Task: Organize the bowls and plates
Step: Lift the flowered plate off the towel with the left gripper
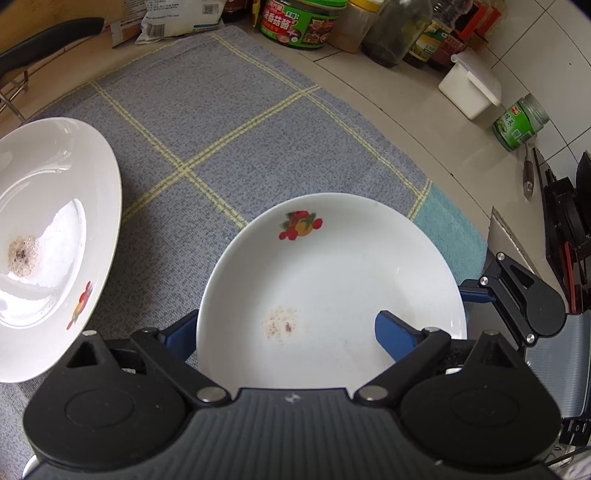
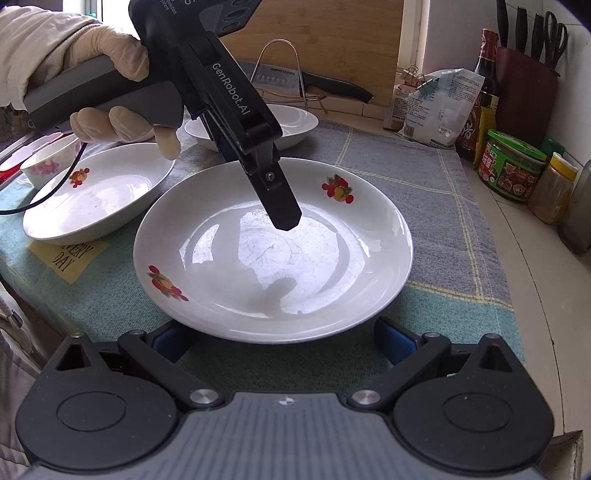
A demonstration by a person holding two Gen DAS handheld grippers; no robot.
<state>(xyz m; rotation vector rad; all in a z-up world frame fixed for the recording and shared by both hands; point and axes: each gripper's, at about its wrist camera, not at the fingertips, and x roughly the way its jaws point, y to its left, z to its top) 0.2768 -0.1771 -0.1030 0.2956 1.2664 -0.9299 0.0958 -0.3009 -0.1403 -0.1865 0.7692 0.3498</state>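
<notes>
A white plate with fruit prints fills the left wrist view; it also shows in the right wrist view. My left gripper holds this plate at its rim, one blue finger over the inside and the other under it. From the right wrist view the left gripper's black finger reaches over the plate. My right gripper is open, its blue fingers at the plate's near edge. A second fruit plate lies to the left, also in the left wrist view. A third plate lies behind.
A grey-blue checked cloth covers the counter. Jars and bottles line the back; a white box and green jar stand at the right. A small floral bowl sits far left. A knife on a rack stands behind.
</notes>
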